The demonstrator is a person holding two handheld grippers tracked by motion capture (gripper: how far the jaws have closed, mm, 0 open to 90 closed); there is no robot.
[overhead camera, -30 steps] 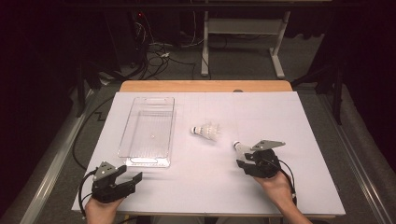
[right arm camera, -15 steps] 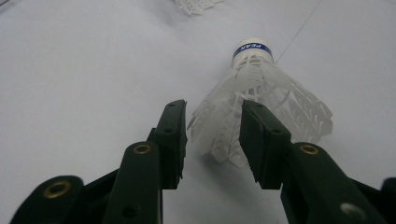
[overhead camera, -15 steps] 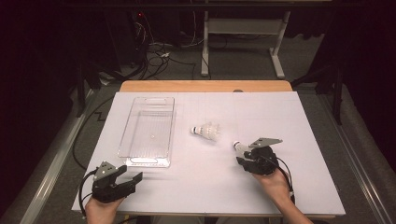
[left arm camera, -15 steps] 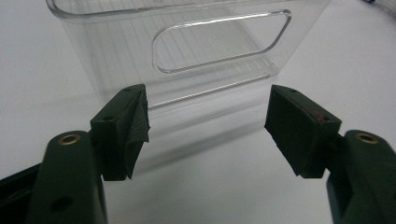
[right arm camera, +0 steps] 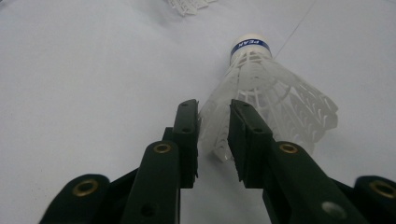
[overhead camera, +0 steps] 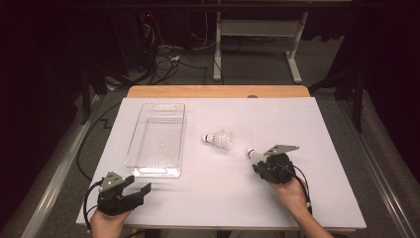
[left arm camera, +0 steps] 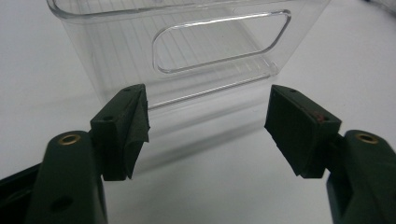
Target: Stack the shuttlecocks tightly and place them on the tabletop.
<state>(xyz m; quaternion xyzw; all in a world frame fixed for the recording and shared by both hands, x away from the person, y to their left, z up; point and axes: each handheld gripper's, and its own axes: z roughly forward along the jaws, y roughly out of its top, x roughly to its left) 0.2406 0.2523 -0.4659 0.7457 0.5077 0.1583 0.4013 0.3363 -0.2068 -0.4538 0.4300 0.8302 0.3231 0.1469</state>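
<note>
Table: a white sheet (overhead camera: 218,198) covers the tabletop, with a strip of bare wood (overhead camera: 218,91) showing along the far edge.
Clear tray: a clear plastic tray (overhead camera: 157,139) lies on the left half of the sheet, long side running near to far. Its near end wall, with a handle cutout, faces the left gripper view (left arm camera: 219,44).
Left gripper: the left gripper (overhead camera: 141,191) rests at the near left corner of the sheet, held in the person's left hand (overhead camera: 105,224). Its jaws stand wide apart with nothing between them, pointing toward the tray's near end and stopping short of it.
Right gripper: the right gripper (overhead camera: 257,161) sits right of centre, held by the right hand (overhead camera: 292,191). Its jaws are clamped on the skirt edge of a shuttlecock.
Held shuttlecock: the held shuttlecock (right arm camera: 261,88) is white with a blue band under its cork tip, which points away from the jaws; in the high view the tip (overhead camera: 251,153) points left and far.
Loose shuttlecock: a second shuttlecock (overhead camera: 219,139) lies on its side near the middle of the sheet, between the tray and the right gripper, touching neither.
</note>
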